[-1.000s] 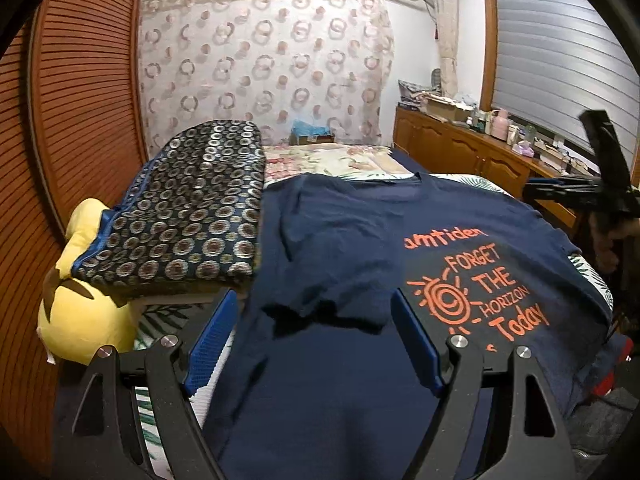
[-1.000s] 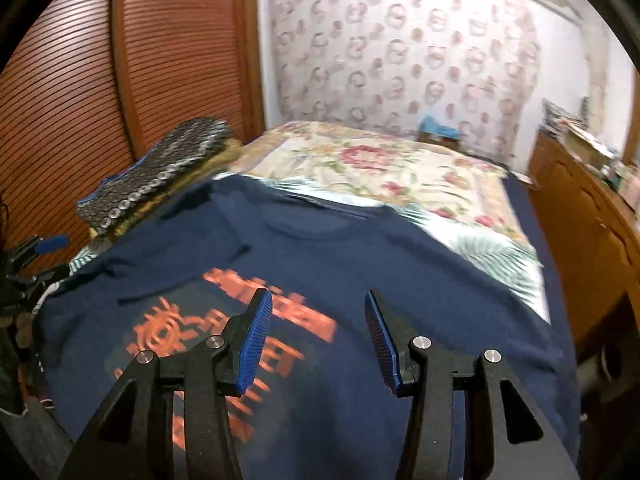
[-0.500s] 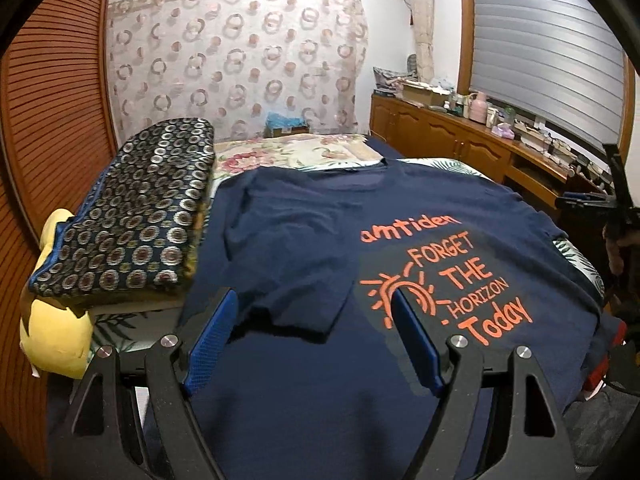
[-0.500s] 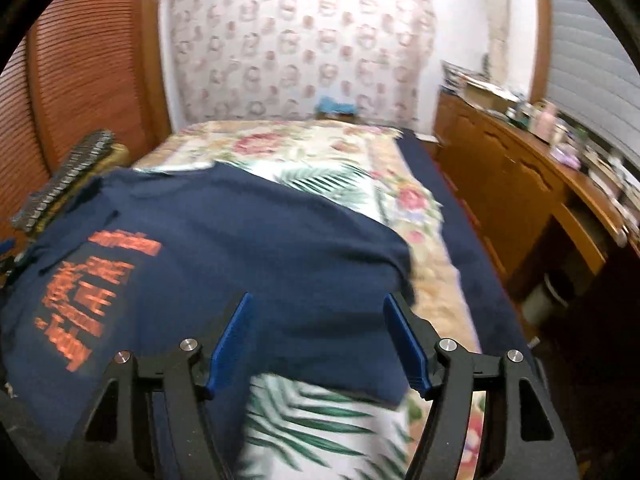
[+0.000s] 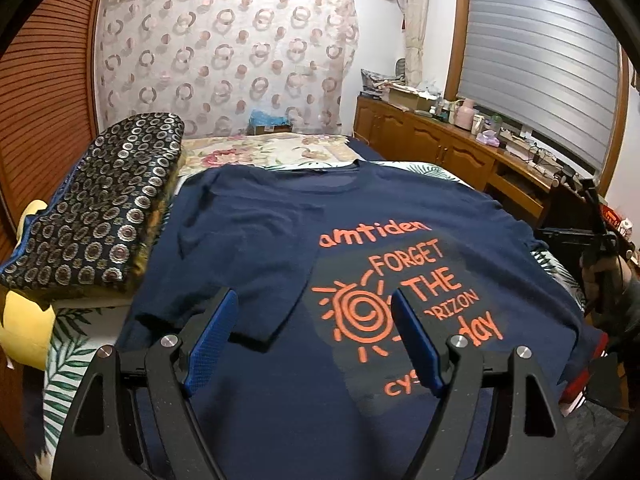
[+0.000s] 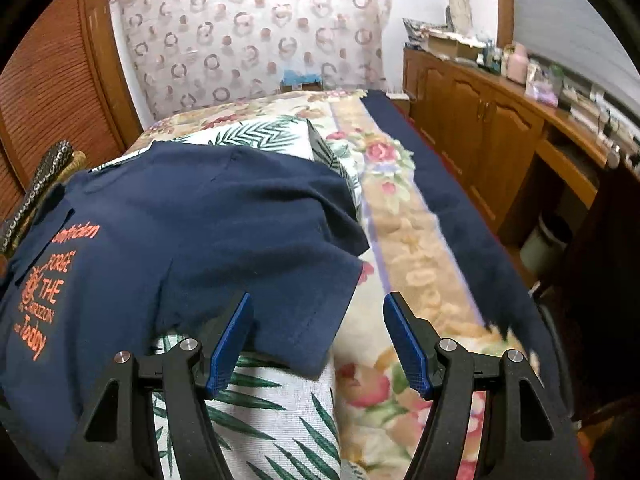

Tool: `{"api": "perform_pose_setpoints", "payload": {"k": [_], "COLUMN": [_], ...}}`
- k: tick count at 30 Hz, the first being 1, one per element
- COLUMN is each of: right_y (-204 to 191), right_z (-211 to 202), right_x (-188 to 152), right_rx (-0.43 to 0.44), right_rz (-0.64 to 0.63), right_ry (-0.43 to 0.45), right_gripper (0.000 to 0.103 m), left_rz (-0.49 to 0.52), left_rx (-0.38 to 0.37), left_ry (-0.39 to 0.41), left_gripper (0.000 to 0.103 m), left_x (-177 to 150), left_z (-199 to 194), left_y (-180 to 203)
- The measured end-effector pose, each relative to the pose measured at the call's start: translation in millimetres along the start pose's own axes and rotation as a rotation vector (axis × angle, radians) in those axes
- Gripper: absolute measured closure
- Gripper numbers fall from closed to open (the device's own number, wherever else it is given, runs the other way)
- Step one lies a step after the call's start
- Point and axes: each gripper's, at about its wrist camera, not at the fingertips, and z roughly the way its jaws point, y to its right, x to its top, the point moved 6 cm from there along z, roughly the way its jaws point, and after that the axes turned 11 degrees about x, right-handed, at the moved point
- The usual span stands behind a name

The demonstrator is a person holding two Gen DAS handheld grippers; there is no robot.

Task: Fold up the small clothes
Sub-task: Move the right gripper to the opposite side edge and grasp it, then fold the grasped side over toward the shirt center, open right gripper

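A navy T-shirt [image 5: 248, 248] with an orange sun and lettering lies face up on the bed, collar at the far end. One sleeve [image 5: 240, 264] is folded in over the chest. My left gripper [image 5: 314, 308] hovers open over the shirt's lower middle, with the sun print between its blue fingers [image 5: 212, 328] and nothing gripped. In the right wrist view the T-shirt [image 6: 180, 232] has its other sleeve [image 6: 308, 300] lying flat, out over the bed. My right gripper [image 6: 318, 312] stands open just above that sleeve's hem, its pads not touching it.
A folded circle-patterned blanket [image 5: 100, 208] and a yellow plush [image 5: 24, 328] lie along the shirt's left. A palm-leaf sheet [image 6: 260, 412] and floral bedspread [image 6: 404, 248] lie beneath. A wooden cabinet [image 6: 480, 120] runs along the right, past a narrow aisle. A hand [image 5: 600, 276] shows at the right edge.
The right gripper swung from over the orange print across to the outstretched sleeve, and its jaws spread wider. The left gripper slid right, from over the folded sleeve towards the print.
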Motion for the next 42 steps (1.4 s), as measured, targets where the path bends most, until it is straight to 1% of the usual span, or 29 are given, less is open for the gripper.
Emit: {"api": "perform_pose_setpoints", "payload": {"k": [3,6,7,10,12,13,15,16,17,18,20,21,23,25,28,30,32,36,37,39,41,42], "right_y": [1,10,18,26,27,26,20,18,18,17,16,17,15,9,-7,-27,-53,-91,-97,-93,-77,-70], "right_z": [5,14,15,15,14,15,14,14,15,14,14,14,11,5,-4,-9,-12,-9,-8,-5,-6,-7], "right_x": [0,3,6,10,11,9,8,8,8,8,9,10,13,21,34,42,47,37,32,30,31,31], "right_rx": [0.023,0.064,0.075,0.104,0.116,0.112,0.086,0.062,0.040,0.008,-0.049,-0.077,-0.087,-0.078,-0.030,0.023,0.093,0.222,0.235,0.225,0.203,0.187], "right_rz": [0.012,0.026,0.028,0.035,0.023,0.010,-0.032,-0.056,-0.079,-0.109,-0.159,-0.171,-0.187,-0.191,-0.208,-0.235,-0.270,-0.321,-0.338,-0.341,-0.321,-0.309], "right_ry": [-0.016,-0.041,-0.046,-0.050,-0.049,-0.047,-0.045,-0.045,-0.045,-0.042,-0.045,-0.045,-0.029,0.006,0.064,0.102,0.120,0.104,0.098,0.092,0.092,0.095], "right_gripper": [0.034,0.034,0.034,0.040,0.049,0.051,0.058,0.059,0.062,0.074,0.088,0.093,0.096,0.098,0.100,0.100,0.100,0.100,0.100,0.100,0.100,0.098], "left_rz": [-0.006,-0.009,-0.009,-0.002,0.006,0.009,0.016,0.018,0.021,0.024,0.028,0.032,0.038,0.044,0.055,0.060,0.060,0.053,0.050,0.048,0.049,0.048], "left_rx": [-0.016,-0.030,-0.033,-0.040,-0.041,-0.041,-0.042,-0.041,-0.039,-0.037,-0.033,-0.029,-0.025,-0.022,-0.019,-0.015,-0.015,-0.014,-0.015,-0.016,-0.017,-0.015], "left_ry": [-0.008,-0.016,-0.018,-0.024,-0.031,-0.035,-0.046,-0.051,-0.057,-0.063,-0.067,-0.066,-0.064,-0.065,-0.065,-0.059,-0.058,-0.059,-0.059,-0.058,-0.058,-0.058], "left_gripper": [0.023,0.023,0.023,0.023,0.023,0.023,0.023,0.023,0.023,0.023,0.023,0.023,0.023,0.023,0.023,0.023,0.023,0.023,0.023,0.023,0.023,0.023], "left_x": [-1,-3,-3,-5,-7,-8,-10,-11,-12,-13,-14,-14,-14,-16,-16,-16,-16,-17,-17,-17,-17,-17], "left_z": [2,4,4,6,8,9,11,12,14,15,16,16,16,16,17,16,17,16,15,15,15,15], "left_y": [6,10,12,16,19,20,23,23,24,24,25,25,26,27,28,28,29,29,28,28,27,27]}}
